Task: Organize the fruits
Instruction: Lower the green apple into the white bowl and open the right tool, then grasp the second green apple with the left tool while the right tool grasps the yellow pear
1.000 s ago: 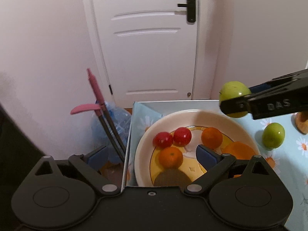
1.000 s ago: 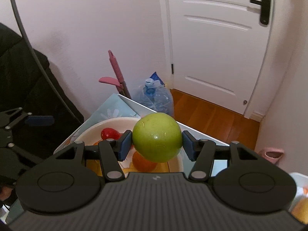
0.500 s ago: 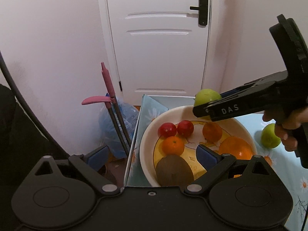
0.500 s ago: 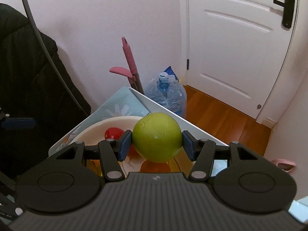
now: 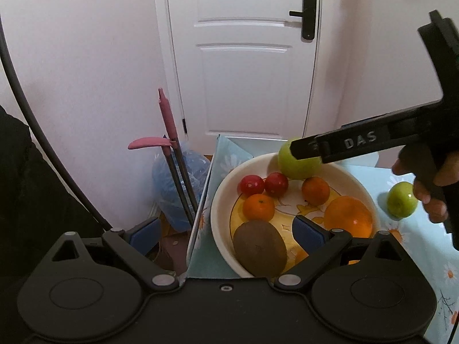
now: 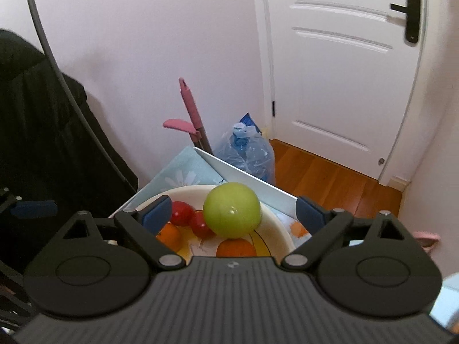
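Fruit fills the cream bowl (image 5: 221, 200) that sits just ahead of the left gripper (image 5: 226, 230), whose jaws are spread wide and grasp nothing; the right blue pad reaches over the bowl's near side while the left pad hangs past the edge of the surface (image 5: 424, 246). Between and beyond those jaws lie a brown kiwi (image 5: 259, 248) nearest, a small orange (image 5: 258, 207) behind it, two red fruits (image 5: 264, 185) side by side farther out, another small orange (image 5: 315, 190), and a large orange (image 5: 350, 217) to the right of the right pad.

The right gripper (image 6: 233, 210) has its jaws released, both blue pads standing clear of the green apple (image 6: 231, 209) that sits between them, over the far part of the bowl (image 6: 275, 226). Whether the apple already rests on the bowl or on the fruit beneath it cannot be told. In the left wrist view the same apple (image 5: 298, 162) shows at the bowl's far rim, partly behind a finger of the right gripper (image 5: 304, 150).

A second green apple (image 5: 401, 200) lies on the flowered cloth to the right of the bowl, well outside both sets of jaws.
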Available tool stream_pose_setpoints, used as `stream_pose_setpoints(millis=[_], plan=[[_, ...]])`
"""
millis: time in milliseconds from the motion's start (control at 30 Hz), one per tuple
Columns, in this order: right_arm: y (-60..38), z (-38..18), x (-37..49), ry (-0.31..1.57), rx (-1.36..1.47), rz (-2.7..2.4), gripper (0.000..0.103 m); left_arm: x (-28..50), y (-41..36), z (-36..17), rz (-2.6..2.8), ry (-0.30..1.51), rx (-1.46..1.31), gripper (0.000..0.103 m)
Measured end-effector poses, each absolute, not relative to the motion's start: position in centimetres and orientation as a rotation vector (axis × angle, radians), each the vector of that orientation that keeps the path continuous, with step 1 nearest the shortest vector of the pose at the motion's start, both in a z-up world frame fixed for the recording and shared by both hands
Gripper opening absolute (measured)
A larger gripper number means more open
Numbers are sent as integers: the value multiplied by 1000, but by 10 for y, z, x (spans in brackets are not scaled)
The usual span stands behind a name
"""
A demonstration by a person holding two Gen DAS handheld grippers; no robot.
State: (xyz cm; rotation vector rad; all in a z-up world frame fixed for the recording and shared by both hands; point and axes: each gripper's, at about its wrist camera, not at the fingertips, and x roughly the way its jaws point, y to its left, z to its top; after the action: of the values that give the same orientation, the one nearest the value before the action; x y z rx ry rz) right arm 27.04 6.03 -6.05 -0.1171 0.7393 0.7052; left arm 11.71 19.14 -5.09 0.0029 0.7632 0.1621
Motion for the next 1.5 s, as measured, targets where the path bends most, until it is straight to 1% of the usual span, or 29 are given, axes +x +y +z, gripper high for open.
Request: stream_pose_setpoints(millis=[500,933,1100,1500], plan=[[-11,-9,194,684,-44,512,103,76,170,-16,90,700,44,100],[-92,18,132,637,32,286,103,56,111,16,-81,610,123,100],[-133,21,124,607,54,238,103,56,84,21,-99,590,148,100],[-234,6,145,638,24,245,103,75,-2,12,-42,607,153,100]])
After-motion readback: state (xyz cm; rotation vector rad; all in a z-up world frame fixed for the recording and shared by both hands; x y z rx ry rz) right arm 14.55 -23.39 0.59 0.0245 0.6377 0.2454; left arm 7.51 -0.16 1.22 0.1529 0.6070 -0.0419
